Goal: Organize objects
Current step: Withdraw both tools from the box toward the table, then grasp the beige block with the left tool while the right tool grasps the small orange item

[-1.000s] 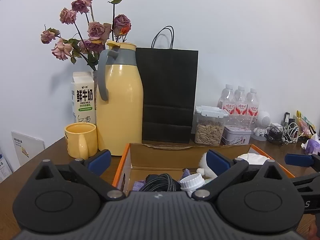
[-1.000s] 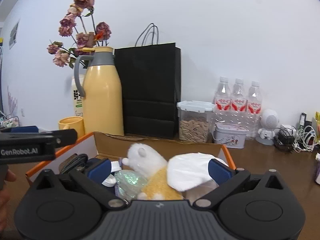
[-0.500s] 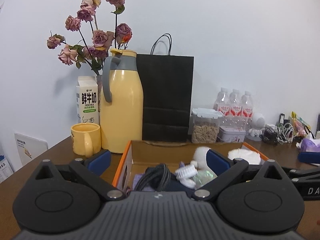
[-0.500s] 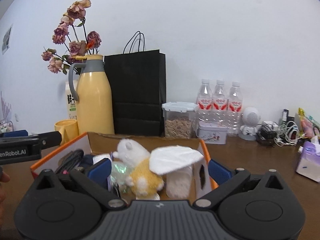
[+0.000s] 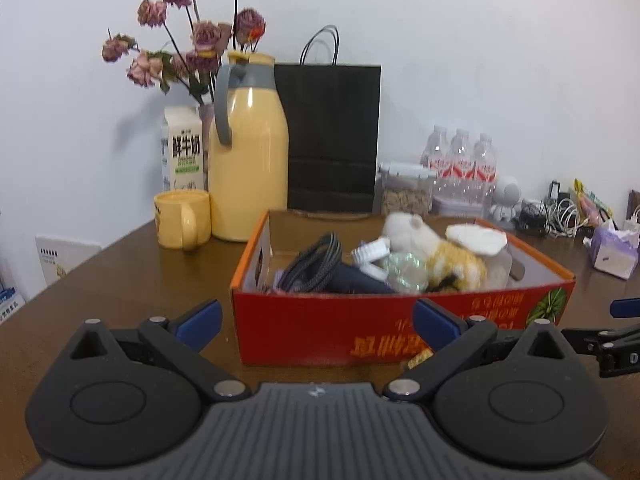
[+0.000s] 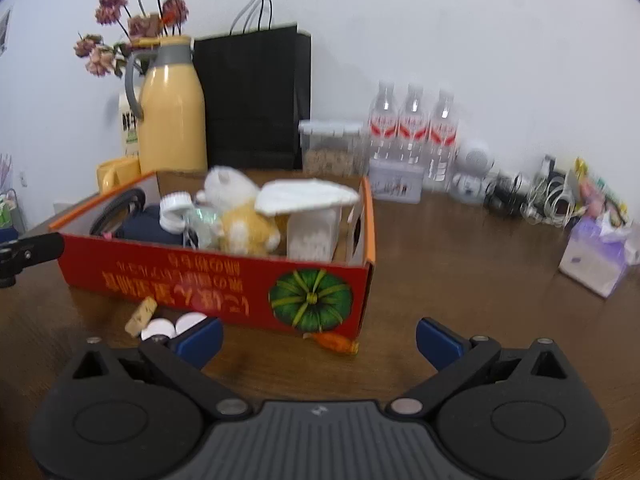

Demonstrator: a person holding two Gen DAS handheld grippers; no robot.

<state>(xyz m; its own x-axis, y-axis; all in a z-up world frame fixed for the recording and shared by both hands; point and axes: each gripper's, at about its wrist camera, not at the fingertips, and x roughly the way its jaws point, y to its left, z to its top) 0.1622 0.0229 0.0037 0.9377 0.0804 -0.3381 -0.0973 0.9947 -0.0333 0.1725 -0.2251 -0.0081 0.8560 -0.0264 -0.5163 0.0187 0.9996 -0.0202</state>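
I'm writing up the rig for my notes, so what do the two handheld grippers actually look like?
Both look alike. The left gripper and right gripper each have a black body with a ribbed grey centre plate, two round black discs at the sides, silver pivot screws, angular black linkage arms and blue finger pads. No cables, sleeves or hands show.

Even, soft indoor light fills both views — a bright vertical glint sits on the yellow thermos (image 5: 249,148), and the flowers (image 5: 188,52) cast a faint shadow on the white wall (image 5: 480,60). Fisheye bending darkens the corners; the right wrist view is blurred, softening the box (image 6: 224,280).
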